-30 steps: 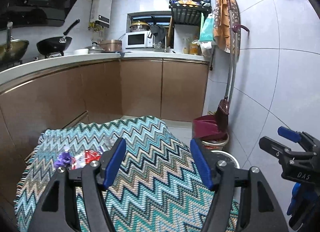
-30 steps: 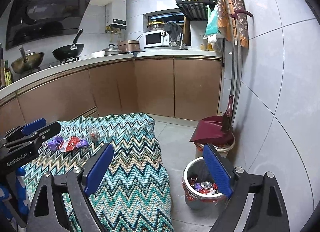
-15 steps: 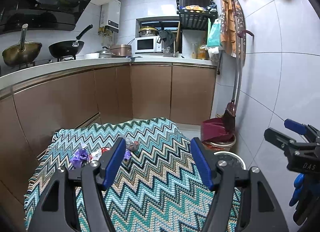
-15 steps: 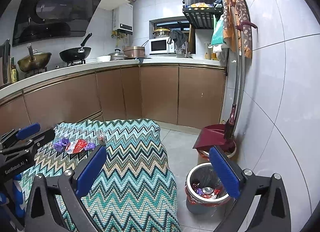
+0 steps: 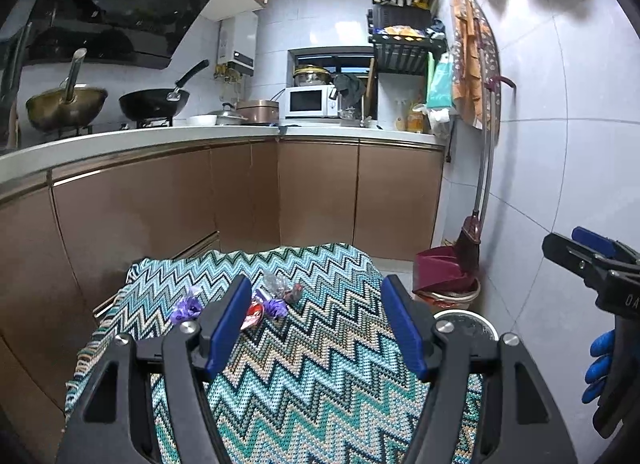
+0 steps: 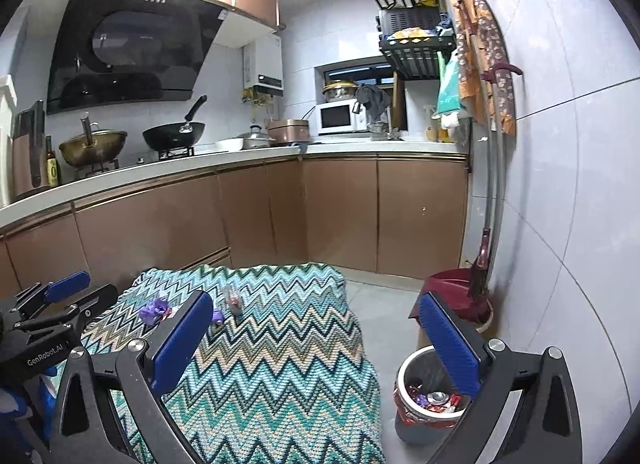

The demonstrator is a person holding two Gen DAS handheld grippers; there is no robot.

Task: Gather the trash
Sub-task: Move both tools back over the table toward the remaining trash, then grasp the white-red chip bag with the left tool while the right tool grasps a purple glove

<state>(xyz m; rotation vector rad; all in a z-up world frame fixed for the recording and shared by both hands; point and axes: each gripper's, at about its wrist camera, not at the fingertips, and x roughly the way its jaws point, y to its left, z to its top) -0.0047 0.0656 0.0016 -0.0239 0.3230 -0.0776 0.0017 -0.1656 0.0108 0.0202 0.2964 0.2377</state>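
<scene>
Since the earlier frame my view had lifted. My left gripper (image 5: 316,324) and right gripper (image 6: 316,338) gaped wide, empty. Wrappers (image 5: 256,302) lay at eleven o'clock; only the right view showed the trash bin's (image 6: 404,374) contents.

Zigzag-patterned cloth (image 5: 320,364) covering a low surface. Black wok (image 6: 174,135) and microwave (image 6: 340,117) on the countertop (image 6: 224,158). Dustpan (image 6: 456,288), apparently maroon, against the tiled wall.

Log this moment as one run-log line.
left claw: open, empty | right claw: open, empty | wrappers: on zigzag cloth | trash bin: on floor, holds trash
</scene>
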